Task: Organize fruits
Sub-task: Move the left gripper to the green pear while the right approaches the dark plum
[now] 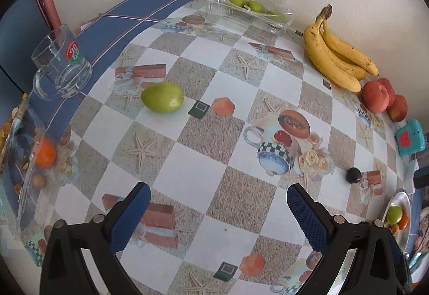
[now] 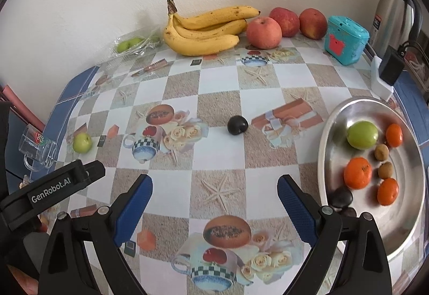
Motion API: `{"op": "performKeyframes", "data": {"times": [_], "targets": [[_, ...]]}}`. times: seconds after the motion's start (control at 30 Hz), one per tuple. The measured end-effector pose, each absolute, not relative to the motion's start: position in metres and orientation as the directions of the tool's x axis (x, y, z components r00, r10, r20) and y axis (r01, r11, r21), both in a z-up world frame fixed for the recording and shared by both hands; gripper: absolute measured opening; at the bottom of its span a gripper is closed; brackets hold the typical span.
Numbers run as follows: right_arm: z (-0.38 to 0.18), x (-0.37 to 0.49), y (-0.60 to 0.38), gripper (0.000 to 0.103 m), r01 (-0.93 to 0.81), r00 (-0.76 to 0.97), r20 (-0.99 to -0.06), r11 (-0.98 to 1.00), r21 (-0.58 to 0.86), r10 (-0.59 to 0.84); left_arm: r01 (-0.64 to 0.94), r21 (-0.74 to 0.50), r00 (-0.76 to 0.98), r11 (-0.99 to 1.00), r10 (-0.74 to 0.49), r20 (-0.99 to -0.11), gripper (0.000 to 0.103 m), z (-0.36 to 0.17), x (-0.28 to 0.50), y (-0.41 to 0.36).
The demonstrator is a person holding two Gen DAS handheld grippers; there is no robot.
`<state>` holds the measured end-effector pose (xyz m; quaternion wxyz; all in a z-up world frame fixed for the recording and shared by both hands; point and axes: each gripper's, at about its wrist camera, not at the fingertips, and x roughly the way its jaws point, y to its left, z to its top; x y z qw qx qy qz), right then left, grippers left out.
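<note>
Left gripper (image 1: pixel 218 214) and right gripper (image 2: pixel 214 208) both spread wide, holding nothing, above the checkered tablecloth (image 2: pixel 214 161). Loose green pear (image 1: pixel 162 97) lying alone near the glass mug (image 1: pixel 60 64); dark plum (image 2: pixel 237 125) alone mid-table. Metal bowl (image 2: pixel 402 228) at right holding a green fruit, tangerines, small brown fruits. Bananas (image 2: pixel 203 29) and apples (image 2: pixel 264 32) against the wall.

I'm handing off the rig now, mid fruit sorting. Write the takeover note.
Left claw: open, empty, above the patterned tablecloth.
Right claw: open, empty.
Done: round metal tray holds a green apple, three orange mandarins, small brown fruits and dark plums.
Left: loose green pear near the glass mug, loose dark plum mid-table. Yellow bananas and red apples sit by the wall.
</note>
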<state>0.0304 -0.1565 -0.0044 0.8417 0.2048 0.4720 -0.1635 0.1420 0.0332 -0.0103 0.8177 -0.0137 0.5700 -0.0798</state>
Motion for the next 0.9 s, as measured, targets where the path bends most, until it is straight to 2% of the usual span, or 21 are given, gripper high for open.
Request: {"op": "performKeyframes", "data": {"times": [0.4,0.9], "targets": [[-0.004,0.041,-0.180,0.094,0.489,0.522,-0.846,0.850,0.195,-0.106,0.151,-0.123,0.409,0.981,-0.175,-0.895,0.103,-0.005,0.167,0.040],[-0.011,0.060,-0.187,0.094,0.469,0.548,-0.827,0.865,0.179,-0.126,0.249,-0.045,0.494,0.967,-0.167,-0.853,0.103,-0.007,0.185,0.025]]}}
